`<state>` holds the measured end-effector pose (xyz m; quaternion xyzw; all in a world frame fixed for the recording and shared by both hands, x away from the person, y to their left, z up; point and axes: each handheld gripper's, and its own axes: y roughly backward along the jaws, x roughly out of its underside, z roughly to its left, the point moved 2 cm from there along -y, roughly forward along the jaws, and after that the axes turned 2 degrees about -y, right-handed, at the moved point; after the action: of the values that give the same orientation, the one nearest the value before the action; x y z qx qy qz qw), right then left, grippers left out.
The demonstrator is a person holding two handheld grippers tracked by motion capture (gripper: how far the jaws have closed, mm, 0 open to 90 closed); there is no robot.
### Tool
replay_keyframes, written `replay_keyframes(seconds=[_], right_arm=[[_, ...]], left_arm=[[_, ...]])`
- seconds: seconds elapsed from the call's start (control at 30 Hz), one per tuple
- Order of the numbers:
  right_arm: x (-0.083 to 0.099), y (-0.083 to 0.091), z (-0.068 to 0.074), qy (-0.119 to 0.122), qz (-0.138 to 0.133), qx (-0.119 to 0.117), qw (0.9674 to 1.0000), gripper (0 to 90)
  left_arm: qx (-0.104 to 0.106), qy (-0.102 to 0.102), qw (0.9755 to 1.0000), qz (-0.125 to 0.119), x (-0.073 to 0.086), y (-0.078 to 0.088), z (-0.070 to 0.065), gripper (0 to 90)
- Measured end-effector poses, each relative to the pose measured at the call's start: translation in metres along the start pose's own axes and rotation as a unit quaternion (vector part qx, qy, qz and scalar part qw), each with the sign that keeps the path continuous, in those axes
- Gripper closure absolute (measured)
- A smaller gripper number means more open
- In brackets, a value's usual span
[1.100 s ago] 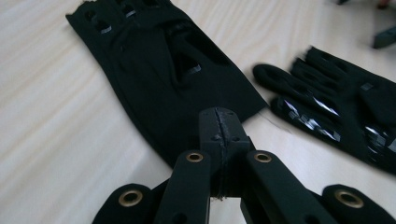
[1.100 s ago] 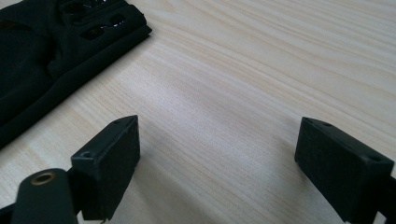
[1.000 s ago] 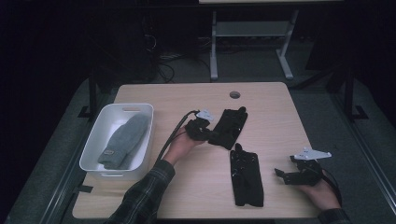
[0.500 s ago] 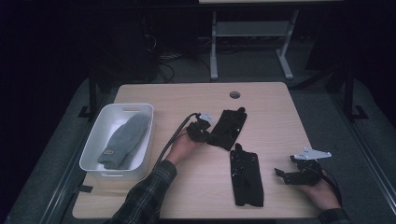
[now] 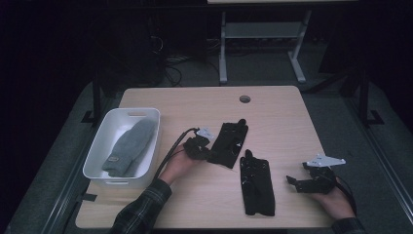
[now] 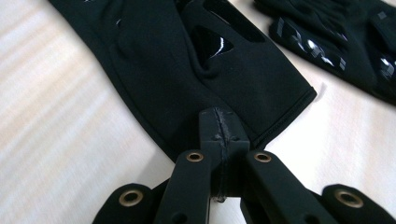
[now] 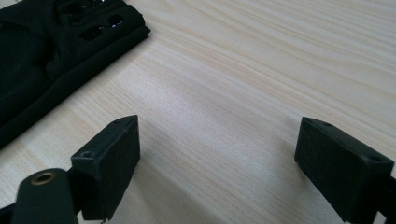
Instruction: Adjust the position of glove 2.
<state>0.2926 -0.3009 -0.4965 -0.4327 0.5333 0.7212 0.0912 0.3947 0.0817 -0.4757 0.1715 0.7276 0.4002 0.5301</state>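
Note:
Two black gloves lie mid-table. My left gripper (image 5: 209, 153) is shut on the cuff edge of the farther black glove (image 5: 231, 141). In the left gripper view the closed jaws (image 6: 219, 128) pinch that glove's (image 6: 187, 60) hem, and the fabric stretches away from them over the wood. The second black glove (image 5: 257, 184) lies flat nearer the front, also seen at the top right of the left gripper view (image 6: 336, 42). My right gripper (image 5: 292, 181) rests at the front right, open (image 7: 217, 154), with bare wood between its jaws. One black glove (image 7: 46, 51) lies beyond its left jaw.
A white bin (image 5: 97, 158) stands at the table's left edge with a grey knitted glove (image 5: 129, 146) inside. A round cable hole (image 5: 245, 99) sits near the far edge. Beyond the table are a desk frame and cables on the dark floor.
My left gripper has slid a little toward the front left, dragging the pinched black glove with it. The right gripper has stayed where it was.

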Motion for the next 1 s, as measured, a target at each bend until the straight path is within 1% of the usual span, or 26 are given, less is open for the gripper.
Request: replay_keyframes(seconds=[0.13,0.2,0.23,0.33,0.5,0.73,0.87,0.9,0.93,1.0], right_arm=[[0.0,0.0,0.0,0.0,0.0,0.0,1.0,14.0],[0.0,0.0,0.0,0.0,0.0,0.0,1.0,14.0],[0.0,0.0,0.0,0.0,0.0,0.0,1.0,14.0],[0.0,0.0,0.0,0.0,0.0,0.0,1.0,14.0],[0.0,0.0,0.0,0.0,0.0,0.0,1.0,14.0],[0.0,0.0,0.0,-0.001,0.0,0.001,1.0,14.0],[0.0,0.0,0.0,-0.001,0.0,0.001,1.0,14.0],[0.0,0.0,0.0,-0.001,0.0,0.001,1.0,14.0],[0.0,0.0,0.0,-0.001,0.0,0.001,1.0,14.0],[0.0,0.0,0.0,-0.001,0.0,0.001,1.0,14.0]], left_arm=[[0.007,-0.002,1.0,0.002,0.008,0.006,-0.009,89.5],[0.011,-0.007,0.9998,0.012,0.013,0.01,-0.014,89.5],[0.013,-0.003,0.9999,0.01,0.015,0.012,-0.017,89.5],[0.022,-0.005,0.9996,0.014,0.022,0.017,-0.025,89.5],[0.037,-0.016,0.9989,0.022,0.035,0.026,-0.041,89.5],[0.061,-0.018,0.9977,0.026,0.052,0.037,-0.062,89.4],[0.068,-0.025,0.997,0.027,0.061,0.043,-0.074,89.4],[0.072,-0.024,0.9967,0.028,0.063,0.045,-0.077,89.4],[0.073,-0.028,0.9965,0.031,0.065,0.046,-0.079,89.4],[0.073,-0.029,0.9964,0.032,0.068,0.049,-0.083,89.4]])
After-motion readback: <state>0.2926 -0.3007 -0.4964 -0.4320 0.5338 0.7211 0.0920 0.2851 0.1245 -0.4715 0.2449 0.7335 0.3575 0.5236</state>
